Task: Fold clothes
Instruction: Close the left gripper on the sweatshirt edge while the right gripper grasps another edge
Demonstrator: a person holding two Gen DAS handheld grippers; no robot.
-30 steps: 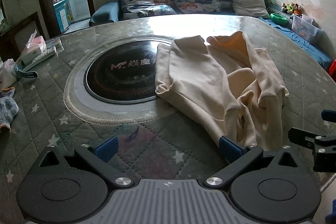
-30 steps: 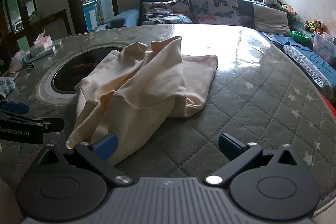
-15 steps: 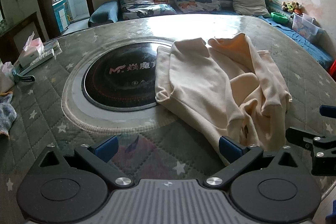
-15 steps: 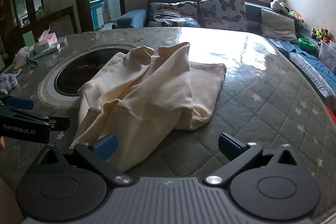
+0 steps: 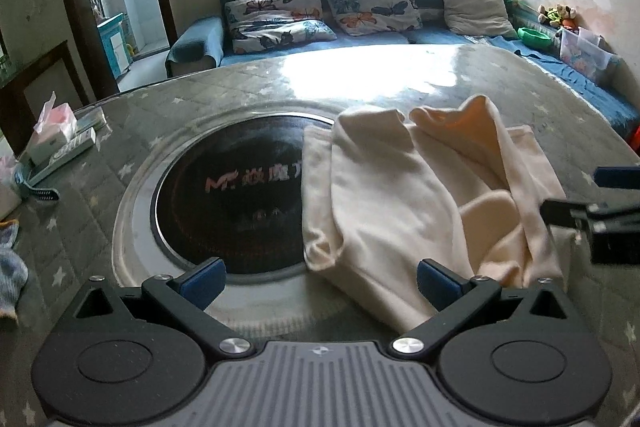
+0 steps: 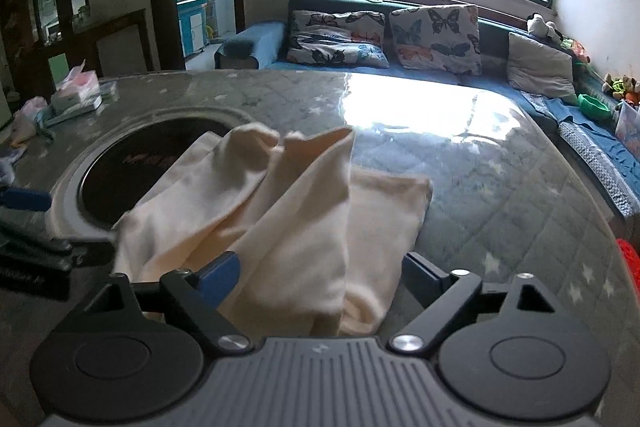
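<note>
A crumpled cream garment [image 5: 424, 195] lies on the round quilted table [image 5: 360, 83], partly over the dark glass hotplate [image 5: 232, 195]. It also shows in the right wrist view [image 6: 288, 227]. My left gripper [image 5: 320, 283] is open, low over the table's near edge, with the garment's near hem by its right finger. My right gripper [image 6: 316, 275] is open, its jaws standing either side of the garment's near folds. The right gripper shows at the right edge of the left wrist view [image 5: 600, 215].
A tissue pack [image 5: 52, 131] and small items sit at the table's left edge, with a blue knitted cloth [image 5: 10, 267] nearby. A sofa with butterfly cushions [image 5: 368, 3] stands behind the table. A red object [image 6: 630, 259] lies off the right edge.
Both grippers have moved forward toward the garment. The right gripper's jaws now straddle its near folds. The garment itself has not visibly moved.
</note>
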